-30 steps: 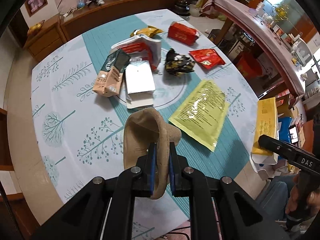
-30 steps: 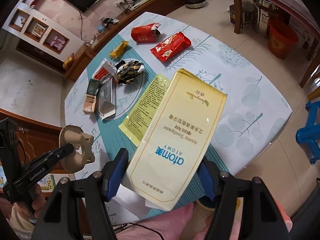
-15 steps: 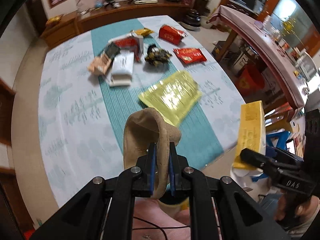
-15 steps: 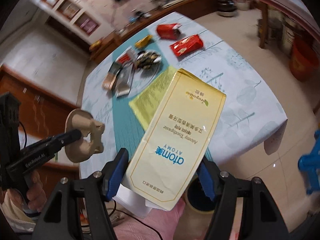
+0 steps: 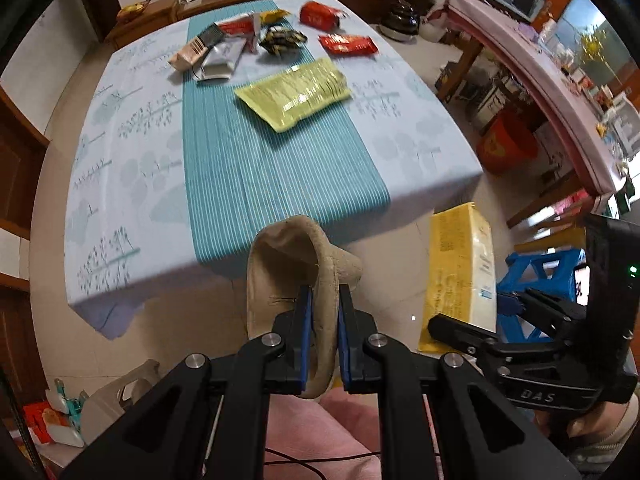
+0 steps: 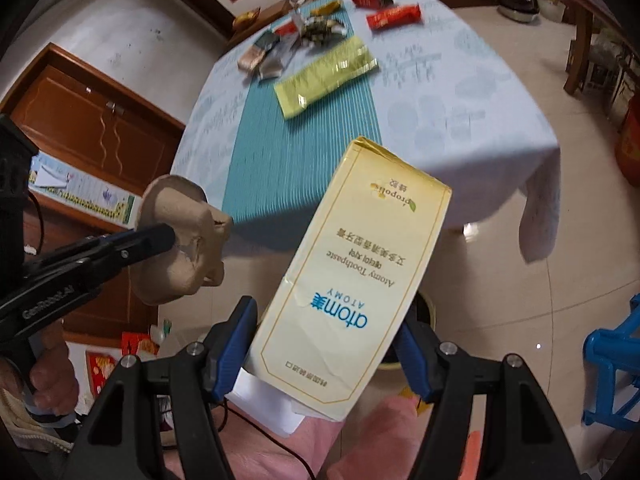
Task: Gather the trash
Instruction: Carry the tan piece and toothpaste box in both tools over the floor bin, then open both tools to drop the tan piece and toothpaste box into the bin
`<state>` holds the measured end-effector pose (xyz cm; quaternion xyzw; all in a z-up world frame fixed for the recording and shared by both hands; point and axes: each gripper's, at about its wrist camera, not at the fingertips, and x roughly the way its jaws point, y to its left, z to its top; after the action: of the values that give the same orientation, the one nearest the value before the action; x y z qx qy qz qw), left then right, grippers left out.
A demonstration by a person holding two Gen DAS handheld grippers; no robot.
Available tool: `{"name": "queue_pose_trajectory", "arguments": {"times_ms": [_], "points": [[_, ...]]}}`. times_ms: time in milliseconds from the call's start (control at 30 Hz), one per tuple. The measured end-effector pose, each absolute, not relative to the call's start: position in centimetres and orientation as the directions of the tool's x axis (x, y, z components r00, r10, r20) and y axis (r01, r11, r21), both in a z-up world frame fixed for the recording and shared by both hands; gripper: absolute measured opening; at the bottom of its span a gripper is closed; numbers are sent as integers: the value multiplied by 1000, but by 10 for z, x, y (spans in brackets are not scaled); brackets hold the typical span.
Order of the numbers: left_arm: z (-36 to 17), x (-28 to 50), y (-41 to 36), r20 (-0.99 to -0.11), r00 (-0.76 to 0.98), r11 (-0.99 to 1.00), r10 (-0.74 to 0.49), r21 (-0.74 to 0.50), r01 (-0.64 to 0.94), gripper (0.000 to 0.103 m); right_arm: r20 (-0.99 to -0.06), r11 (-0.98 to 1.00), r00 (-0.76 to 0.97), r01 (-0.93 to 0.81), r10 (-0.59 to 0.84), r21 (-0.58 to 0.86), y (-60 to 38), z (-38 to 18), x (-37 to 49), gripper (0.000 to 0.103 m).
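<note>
Toothpaste box (image 6: pixel 352 280), pale yellow, creased

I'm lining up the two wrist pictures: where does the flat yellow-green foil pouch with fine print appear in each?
Left wrist view: the yellow-green foil pouch lies upper centre, on the teal striped runner, its right end reaching past the stripe.
Right wrist view: the pouch lies upper centre, at the runner's right edge.
Shared landmark: the long red snack wrapper just beyond it.
</note>
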<state>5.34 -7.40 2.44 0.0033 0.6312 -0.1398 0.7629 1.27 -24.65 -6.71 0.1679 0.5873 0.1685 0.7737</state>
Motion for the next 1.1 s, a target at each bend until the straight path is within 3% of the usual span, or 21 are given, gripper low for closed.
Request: {"name": "queue_pose_trajectory", "arguments": {"times_ms": [300, 1000, 1033, 1100], "points": [[-33, 17, -88, -979, 82, 947, -185, -156, 279, 9, -873, 894, 199, -49, 446, 446, -239, -127, -13, 66], [-290, 0, -106, -969, -87, 947, -231, -245, 210, 10, -933, 936, 83, -49, 351, 348, -203, -352, -38, 66], [-296, -2, -107, -969, -88, 946, -232, -246, 212, 11, -933, 936, 82, -42, 351, 349, -202, -361, -38, 66], [-310, 1, -108, -972, -82, 948, -219, -232, 220, 24, -934, 938, 80, -35, 347, 346, -202, -375, -37, 66]]}}
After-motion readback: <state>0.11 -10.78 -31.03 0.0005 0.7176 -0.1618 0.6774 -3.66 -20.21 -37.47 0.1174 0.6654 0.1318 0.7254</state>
